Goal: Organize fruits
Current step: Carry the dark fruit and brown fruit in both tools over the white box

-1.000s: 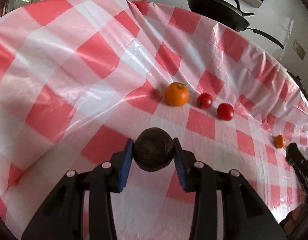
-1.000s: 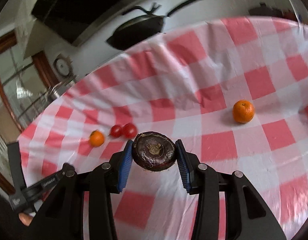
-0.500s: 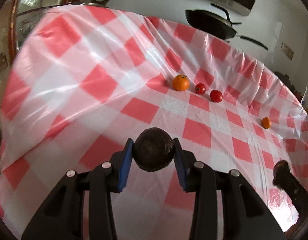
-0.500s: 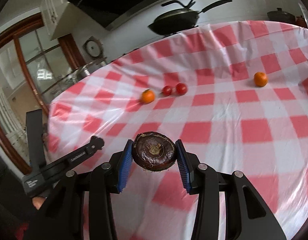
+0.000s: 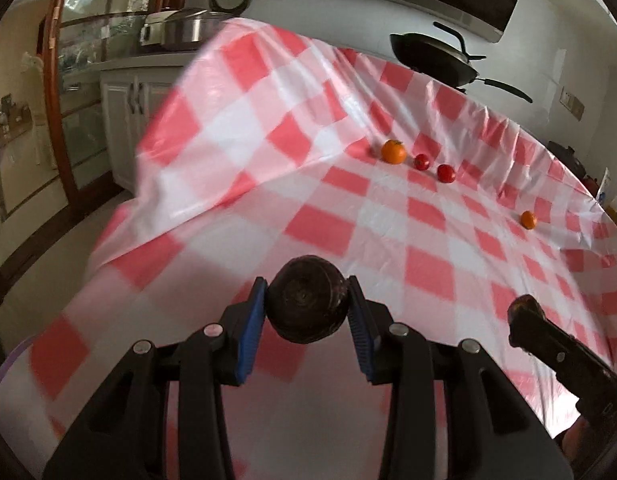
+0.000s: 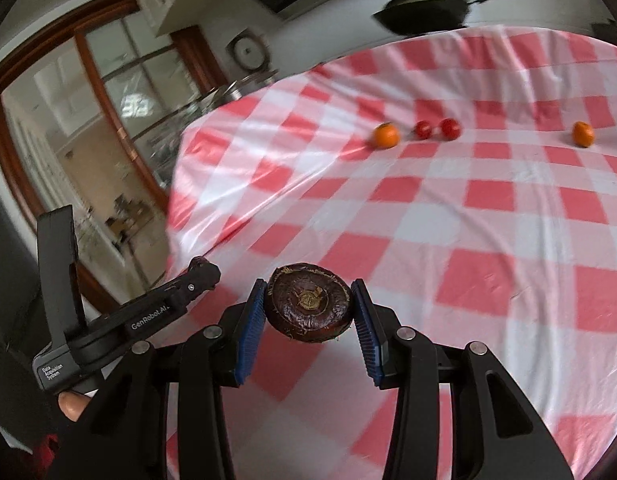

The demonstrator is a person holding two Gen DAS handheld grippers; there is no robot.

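The left gripper (image 5: 307, 312) squeezed a dark round fruit (image 5: 306, 304) between its blue fingers (image 5: 252, 330), above the checked cloth (image 5: 388, 232) on the surface. The right gripper (image 6: 308, 312) squeezed a flatter dark fruit (image 6: 310, 306). Which kind of fruit they were was hard to tell. Far off lay two oranges (image 6: 386, 135) and two small red fruits (image 6: 449, 128). The near cloth looked blurry.

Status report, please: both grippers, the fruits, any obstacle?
Left gripper shut on dark fruit. Right gripper shut on second dark fruit. Two oranges, two red fruits on tablecloth. No obstacle seen.
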